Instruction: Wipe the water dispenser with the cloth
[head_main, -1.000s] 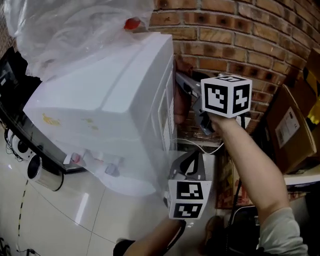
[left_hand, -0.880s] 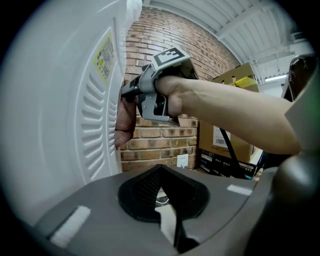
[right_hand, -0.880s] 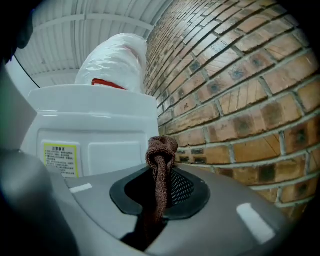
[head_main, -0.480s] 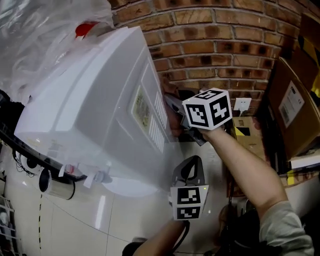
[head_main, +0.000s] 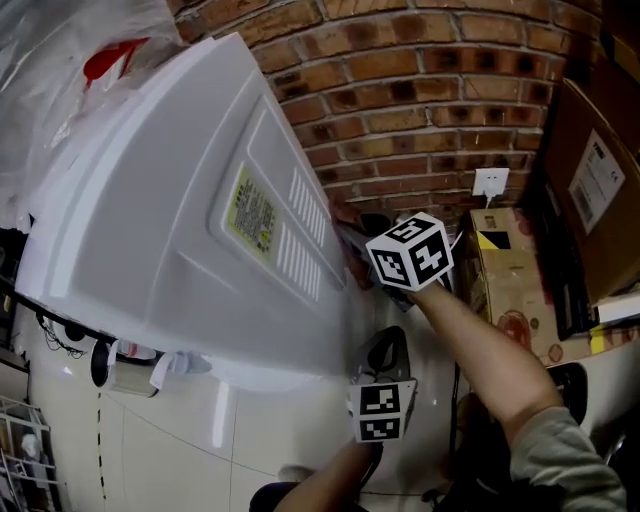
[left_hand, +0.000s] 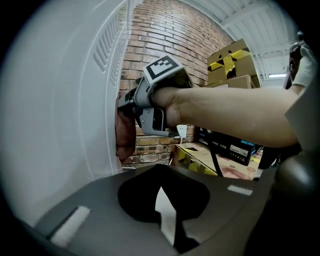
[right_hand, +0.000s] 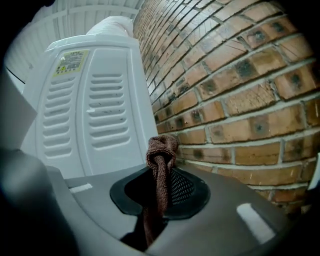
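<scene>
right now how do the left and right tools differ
The right tool is shut on the brown cloth; the left tool holds nothing. The right tool has the cloth at the back edge of the dispenser; the left tool sits lower, beside it. Both are shut.

Bright even light, water dispenser (head_main: 150, 230) washed out, fisheye edges, dark vignetted corners

Storeroom-like space: brick wall (head_main: 430, 100), stacked cardboard boxes (head_main: 600, 190).

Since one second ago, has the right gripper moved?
Yes. The right gripper slid down the dispenser, from beside the vents to below them.
</scene>
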